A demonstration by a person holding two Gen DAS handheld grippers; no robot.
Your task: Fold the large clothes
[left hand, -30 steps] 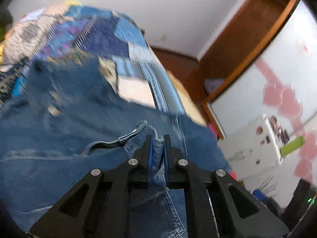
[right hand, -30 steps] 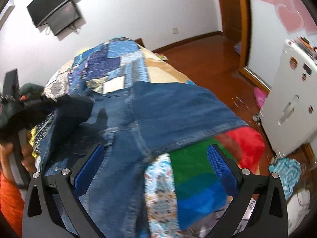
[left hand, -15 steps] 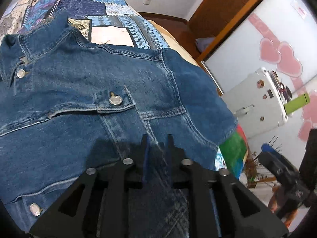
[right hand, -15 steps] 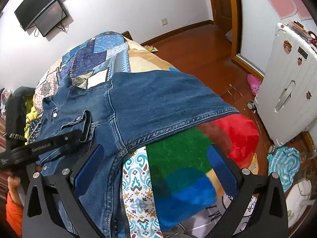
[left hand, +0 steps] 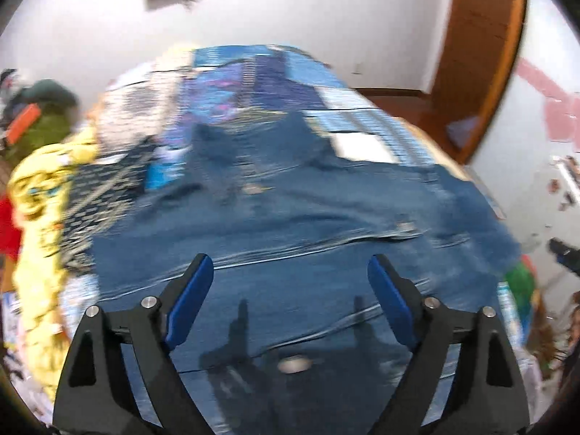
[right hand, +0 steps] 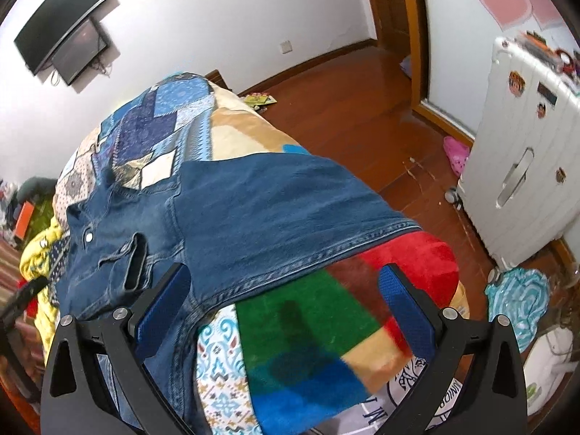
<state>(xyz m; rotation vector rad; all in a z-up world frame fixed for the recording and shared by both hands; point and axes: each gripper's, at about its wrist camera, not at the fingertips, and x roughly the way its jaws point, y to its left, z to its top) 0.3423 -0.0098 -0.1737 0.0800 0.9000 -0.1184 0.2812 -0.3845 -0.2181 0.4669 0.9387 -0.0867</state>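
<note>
A blue denim jacket (right hand: 253, 210) lies spread on the patchwork-covered bed (right hand: 159, 116), one sleeve folded across its front. In the blurred left wrist view the jacket (left hand: 290, 224) fills the middle. My left gripper (left hand: 290, 286) is open and empty, just above the jacket's lower part. My right gripper (right hand: 282, 290) is open and empty, over the jacket's hem edge and the coloured blanket (right hand: 315, 333) at the bed's near corner.
A white suitcase (right hand: 522, 166) stands on the wooden floor at right, with a pink shoe (right hand: 456, 152) and a turquoise cloth (right hand: 518, 301) near it. Yellow clothing (left hand: 43, 195) is piled at the bed's left side. A wall TV (right hand: 61, 25) hangs behind.
My left gripper has let go of the denim and opened wide, and its view swung up and left. The jacket now lies flat. My right gripper stayed open, nearly still.
</note>
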